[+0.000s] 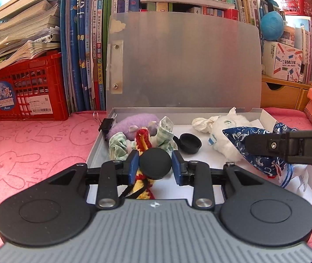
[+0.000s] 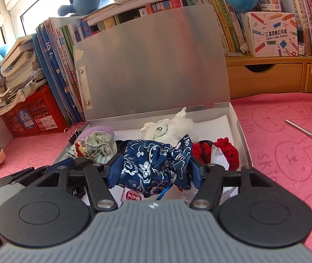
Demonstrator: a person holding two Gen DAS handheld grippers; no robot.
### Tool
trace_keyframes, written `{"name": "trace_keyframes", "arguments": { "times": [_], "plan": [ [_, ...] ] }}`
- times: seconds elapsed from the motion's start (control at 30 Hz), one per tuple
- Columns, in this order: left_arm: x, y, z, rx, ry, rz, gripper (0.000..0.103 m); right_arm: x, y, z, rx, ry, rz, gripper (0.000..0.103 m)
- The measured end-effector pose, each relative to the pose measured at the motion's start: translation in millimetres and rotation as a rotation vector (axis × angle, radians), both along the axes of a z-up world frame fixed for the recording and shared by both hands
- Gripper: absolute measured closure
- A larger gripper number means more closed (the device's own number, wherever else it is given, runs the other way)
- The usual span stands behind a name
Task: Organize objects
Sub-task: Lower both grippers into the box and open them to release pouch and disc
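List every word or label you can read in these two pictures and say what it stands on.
"POCKET LABEL PRINTER": white cardboard box with pencil drawings.
"SKID": pink rabbit-print table cloth.
"Moon": round blue sticker on red plastic crate.
Book spines: Chinese print, too small to quote safely.

Both views are fisheye cameras mounted on the hand-held grippers, each looking forward and somewhat downward along its own fingers, whose linkage fills the lower half of the frame. The left wrist view sits close over the near edge of the open silver box point(image 1: 103, 144), facing its raised lid point(image 1: 184, 61) and the bookshelf point(image 1: 83, 43) across the upper frame. The right wrist view looks from just as near, set further right, so the lid point(image 2: 151, 65) leans left in frame. Both share the box interior, the red crate point(image 1: 24, 87) at left, the pink cloth point(image 2: 287, 153), and the label printer carton point(image 2: 270, 35).
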State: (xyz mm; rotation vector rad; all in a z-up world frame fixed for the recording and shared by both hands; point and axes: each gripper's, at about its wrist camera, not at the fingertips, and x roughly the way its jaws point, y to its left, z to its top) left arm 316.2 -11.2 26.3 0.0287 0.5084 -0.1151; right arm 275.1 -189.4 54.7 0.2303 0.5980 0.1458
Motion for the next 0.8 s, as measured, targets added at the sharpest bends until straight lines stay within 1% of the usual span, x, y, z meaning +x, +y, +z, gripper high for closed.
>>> {"name": "trace_keyframes", "arguments": {
  "times": [0.27, 0.4, 0.47, 0.53, 0.57, 0.67, 0.7, 0.73, 0.77, 0.8],
  "plan": [
    [-2.0, 0.9, -2.2, 0.002, 0.004, -0.001, 0.065, -5.8, 5.5, -8.3, -0.043, -0.003, 0.014, 0.037],
    [-1.9, 2.9, -4.1, -0.005, 0.026, 0.005, 0.064, -8.2, 7.6, -9.5, -0.056, -0.007, 0.02, 0.035],
    [-1.5, 4.9, -5.1, -0.019, 0.041, 0.004, 0.059, -9.4, 7.5, -8.7, -0.053, -0.011, 0.018, 0.032],
    [-2.4, 5.9, -6.1, -0.026, 0.047, 0.005, 0.052, -10.7, 6.9, -7.1, -0.047, -0.019, 0.016, 0.031],
    [-3.4, 5.9, -6.2, -0.024, 0.046, 0.006, 0.051, -11.3, 6.6, -6.3, -0.045, -0.021, 0.014, 0.03],
    [-6.6, 5.3, -5.2, -0.021, 0.038, 0.001, 0.043, -13.8, 5.7, -3.8, -0.038, -0.027, 0.011, 0.028],
    [-7.9, 5.0, -4.2, -0.018, 0.033, -0.001, 0.038, -15.0, 5.2, -2.7, -0.035, -0.031, 0.009, 0.028],
    [-9.2, 5.0, -3.2, -0.015, 0.029, -0.001, 0.033, -16.2, 4.7, -1.5, -0.03, -0.036, 0.007, 0.023],
    [-10.7, 5.2, -1.9, -0.013, 0.024, -0.002, 0.031, -17.7, 3.9, 0.2, -0.022, -0.042, 0.007, 0.021],
    [-12.0, 5.6, -0.7, -0.014, 0.022, -0.002, 0.026, -19.2, 3.3, 1.9, -0.018, -0.046, 0.006, 0.021]
  ]
}}
